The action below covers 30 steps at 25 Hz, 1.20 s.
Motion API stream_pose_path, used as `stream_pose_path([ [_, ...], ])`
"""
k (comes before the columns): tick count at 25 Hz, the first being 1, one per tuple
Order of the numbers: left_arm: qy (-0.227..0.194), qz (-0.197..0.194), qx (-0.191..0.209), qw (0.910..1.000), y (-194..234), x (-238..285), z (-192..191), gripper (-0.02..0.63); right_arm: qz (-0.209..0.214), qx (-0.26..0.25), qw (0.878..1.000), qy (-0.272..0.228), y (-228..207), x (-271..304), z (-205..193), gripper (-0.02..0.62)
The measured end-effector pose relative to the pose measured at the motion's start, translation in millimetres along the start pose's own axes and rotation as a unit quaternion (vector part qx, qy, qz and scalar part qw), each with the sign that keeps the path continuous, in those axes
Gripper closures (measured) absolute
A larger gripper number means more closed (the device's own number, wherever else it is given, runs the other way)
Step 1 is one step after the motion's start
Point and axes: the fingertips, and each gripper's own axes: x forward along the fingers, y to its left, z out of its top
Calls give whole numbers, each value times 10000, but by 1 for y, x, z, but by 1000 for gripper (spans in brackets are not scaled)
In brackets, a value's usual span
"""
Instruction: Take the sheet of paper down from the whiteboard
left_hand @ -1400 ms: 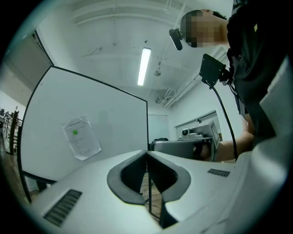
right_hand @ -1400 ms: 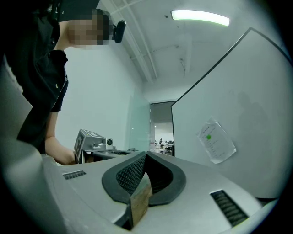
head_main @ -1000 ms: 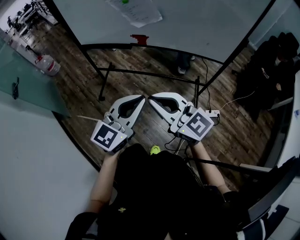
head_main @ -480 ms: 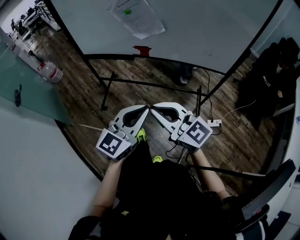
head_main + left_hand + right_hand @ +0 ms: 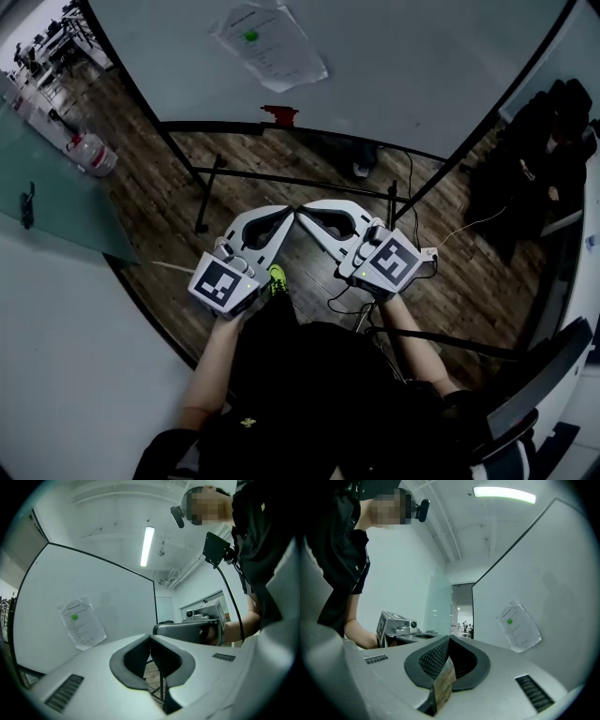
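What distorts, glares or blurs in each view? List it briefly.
Head view: the wide-angle lens bows the whiteboard frame, and the picture is dim overall. Left gripper view: strip light blown out, black vignette, print on the sheet of paper unreadable. Right gripper view: same vignette, ceiling lamp glaring at the top edge.

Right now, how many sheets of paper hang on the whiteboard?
1: the sheet of paper hangs tilted on the whiteboard, a green dot on it. None else shows; board edges are cropped.
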Motion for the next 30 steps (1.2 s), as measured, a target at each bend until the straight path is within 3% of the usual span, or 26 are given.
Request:
stream_pose_path([
  [30, -81, -415, -79, 9991, 178, 53, 7, 591, -435, -228, 9987, 113, -130, 134, 3, 572],
])
